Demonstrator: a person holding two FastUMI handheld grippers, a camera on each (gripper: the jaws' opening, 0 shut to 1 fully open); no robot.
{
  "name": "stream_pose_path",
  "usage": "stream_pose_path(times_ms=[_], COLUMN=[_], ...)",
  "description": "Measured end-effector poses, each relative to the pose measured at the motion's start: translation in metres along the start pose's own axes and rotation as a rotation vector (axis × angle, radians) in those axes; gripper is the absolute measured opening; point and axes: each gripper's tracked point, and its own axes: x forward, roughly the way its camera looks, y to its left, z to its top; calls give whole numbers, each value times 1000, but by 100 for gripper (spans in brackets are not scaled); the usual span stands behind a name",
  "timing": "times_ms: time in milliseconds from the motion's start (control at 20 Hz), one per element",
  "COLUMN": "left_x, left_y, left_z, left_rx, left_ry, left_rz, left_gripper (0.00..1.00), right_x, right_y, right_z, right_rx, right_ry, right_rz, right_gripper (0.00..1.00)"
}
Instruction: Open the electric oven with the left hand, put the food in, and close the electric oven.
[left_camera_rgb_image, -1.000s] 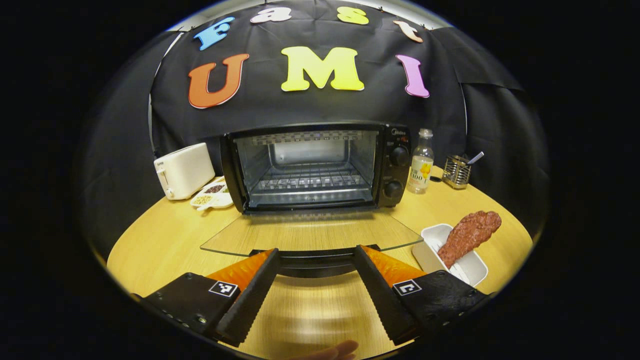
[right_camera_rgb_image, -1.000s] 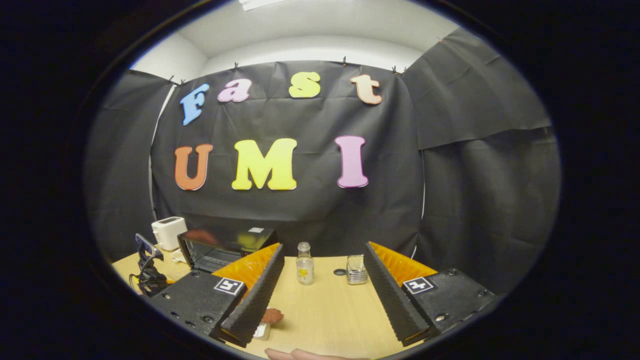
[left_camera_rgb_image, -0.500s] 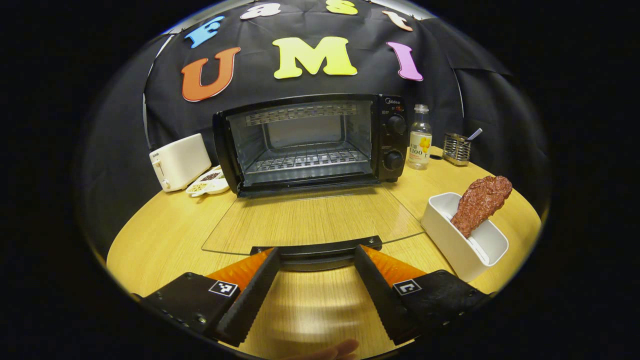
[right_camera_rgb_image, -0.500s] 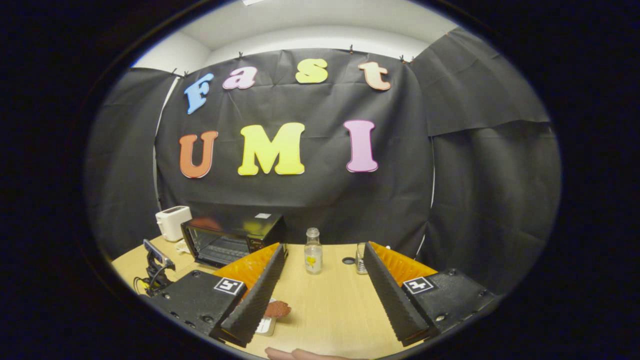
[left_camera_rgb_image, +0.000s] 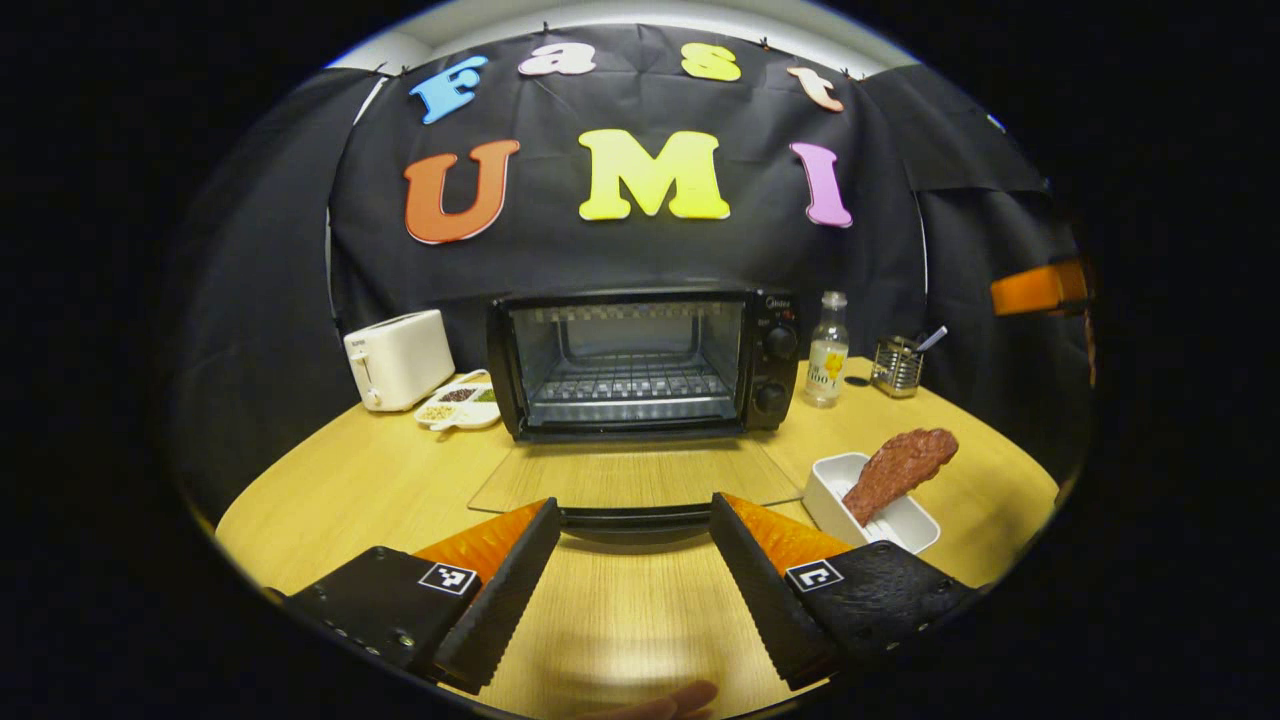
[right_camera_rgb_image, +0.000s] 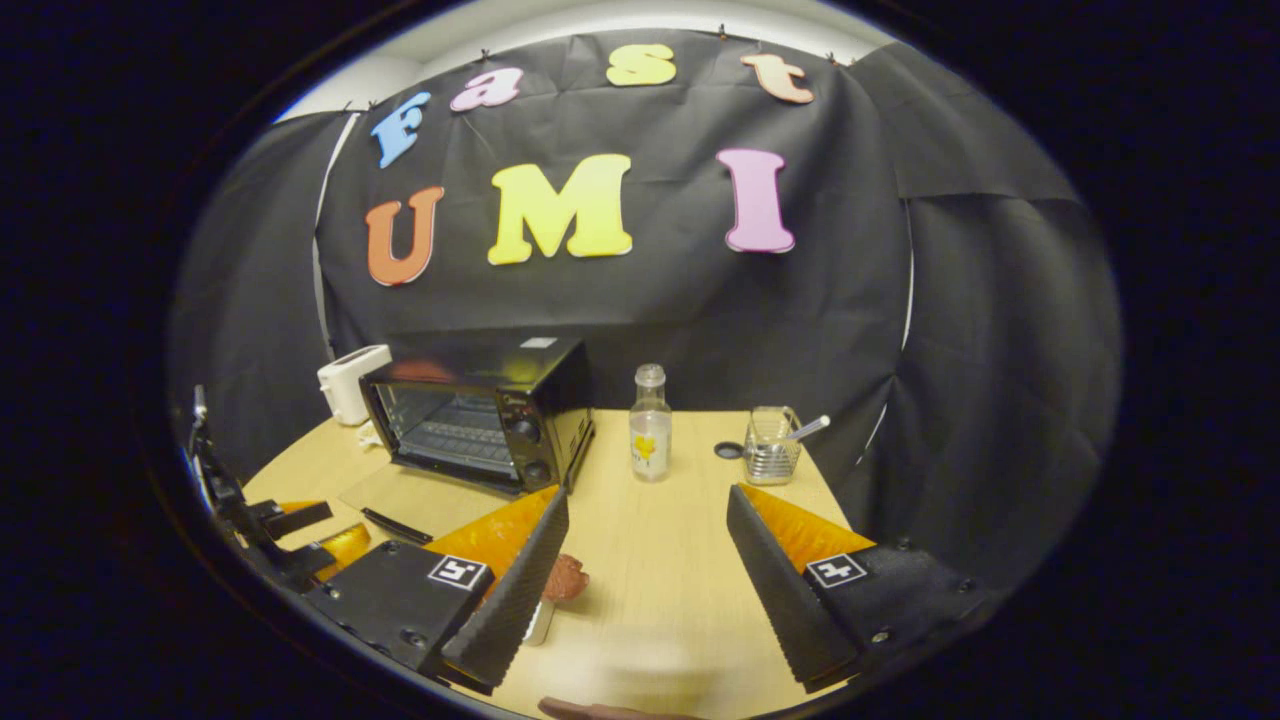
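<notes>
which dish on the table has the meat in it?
The white tray right of the open oven door; the meat leans out of it. The dish by the toaster holds grains.

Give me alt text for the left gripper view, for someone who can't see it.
An electric oven stands open on a wooden table, its glass door folded flat toward the camera. The left gripper sits at the door's handle, jaws open. To the right, brown food leans in a white tray.
</notes>
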Motion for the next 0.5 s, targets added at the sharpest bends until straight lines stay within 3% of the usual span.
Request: stream_pose_path(times_ms=[300, 500], left_x=[-54, -85], left_y=[27, 40], left_z=[74, 101], left_rx=[-24, -40], left_ry=[-179, -238], left_rz=[51, 71], left_gripper=[96, 96], right_x=[50, 62], right_y=[12, 35], right_z=[-50, -75], right_rx=[6, 62], right_ry=[234, 334], right_rz=[120, 273], right_gripper=[99, 87])
